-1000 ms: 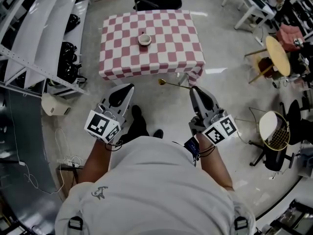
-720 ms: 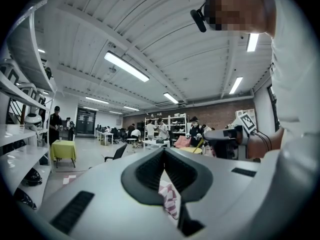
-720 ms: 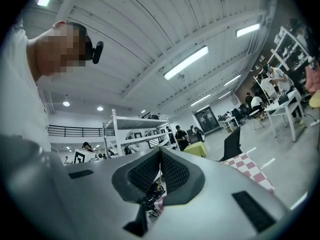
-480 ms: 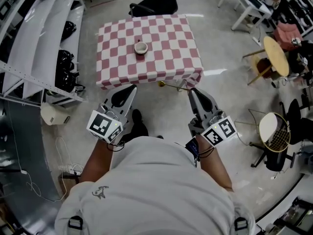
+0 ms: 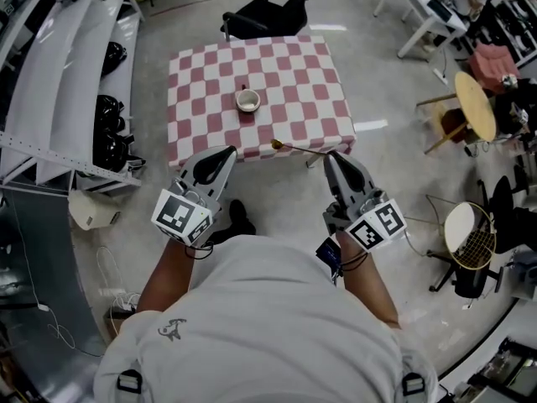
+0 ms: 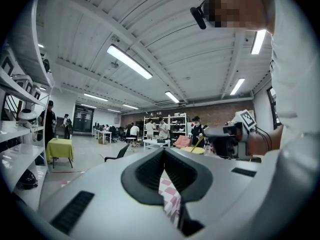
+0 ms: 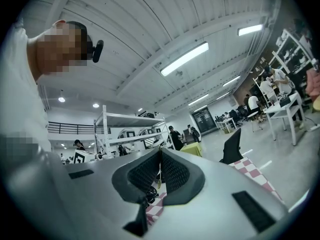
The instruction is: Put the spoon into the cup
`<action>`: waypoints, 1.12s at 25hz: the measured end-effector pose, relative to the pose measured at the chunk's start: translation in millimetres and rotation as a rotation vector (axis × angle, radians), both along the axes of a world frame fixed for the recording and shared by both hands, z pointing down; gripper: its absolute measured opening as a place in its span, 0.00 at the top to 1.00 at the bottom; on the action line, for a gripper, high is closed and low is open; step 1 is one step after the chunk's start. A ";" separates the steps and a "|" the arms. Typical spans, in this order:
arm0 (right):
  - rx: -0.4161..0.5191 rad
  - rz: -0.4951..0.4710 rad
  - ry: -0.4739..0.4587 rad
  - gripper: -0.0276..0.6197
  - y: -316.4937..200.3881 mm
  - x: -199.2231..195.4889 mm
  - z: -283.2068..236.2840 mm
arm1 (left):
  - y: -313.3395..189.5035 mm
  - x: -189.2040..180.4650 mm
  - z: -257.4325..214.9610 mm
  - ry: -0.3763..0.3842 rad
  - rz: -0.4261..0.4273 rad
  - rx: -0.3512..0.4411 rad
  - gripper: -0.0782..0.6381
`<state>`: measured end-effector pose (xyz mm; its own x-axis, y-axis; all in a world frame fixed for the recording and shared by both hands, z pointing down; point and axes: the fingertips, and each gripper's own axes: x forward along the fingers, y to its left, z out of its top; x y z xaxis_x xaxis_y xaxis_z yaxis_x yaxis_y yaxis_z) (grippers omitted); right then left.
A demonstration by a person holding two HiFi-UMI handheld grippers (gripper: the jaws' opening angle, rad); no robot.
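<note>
A white cup [image 5: 247,100] stands near the middle of a table with a red-and-white checked cloth [image 5: 298,65]. My right gripper [image 5: 333,156] is shut on the handle of a gold spoon [image 5: 295,148], which sticks out leftward with its bowl over the table's near edge. In the right gripper view the thin spoon handle [image 7: 159,180] shows between the closed pads. My left gripper [image 5: 225,151] hangs just short of the table's near edge, its jaws together with nothing between them. From the left gripper view the right gripper [image 6: 225,140] and spoon [image 6: 198,144] show at the right.
A black office chair [image 5: 277,11] stands beyond the table. Grey shelving [image 5: 67,65] runs along the left. At the right are a round wooden table [image 5: 476,106], white desks [image 5: 428,2] and a chair with a racket [image 5: 470,225]. Bare floor surrounds the table.
The table and cup have come closer to the grippers in the head view. Both grippers moved forward together, the spoon still held; its bowl now reaches over the table's near edge.
</note>
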<state>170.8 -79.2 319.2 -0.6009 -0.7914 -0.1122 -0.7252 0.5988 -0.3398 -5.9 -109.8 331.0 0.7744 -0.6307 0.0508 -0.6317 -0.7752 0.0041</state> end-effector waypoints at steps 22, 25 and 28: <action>0.001 0.021 0.011 0.91 -140.0 -104.9 -4.8 | -121.0 -95.8 8.5 -0.020 0.058 -0.033 0.87; -0.010 0.023 0.014 0.91 -151.7 -105.2 0.1 | -133.4 -99.8 13.5 -0.028 0.047 -0.048 0.87; -0.020 0.019 0.014 0.91 -167.0 -103.4 5.3 | -146.1 -100.5 17.4 -0.037 0.042 -0.054 0.87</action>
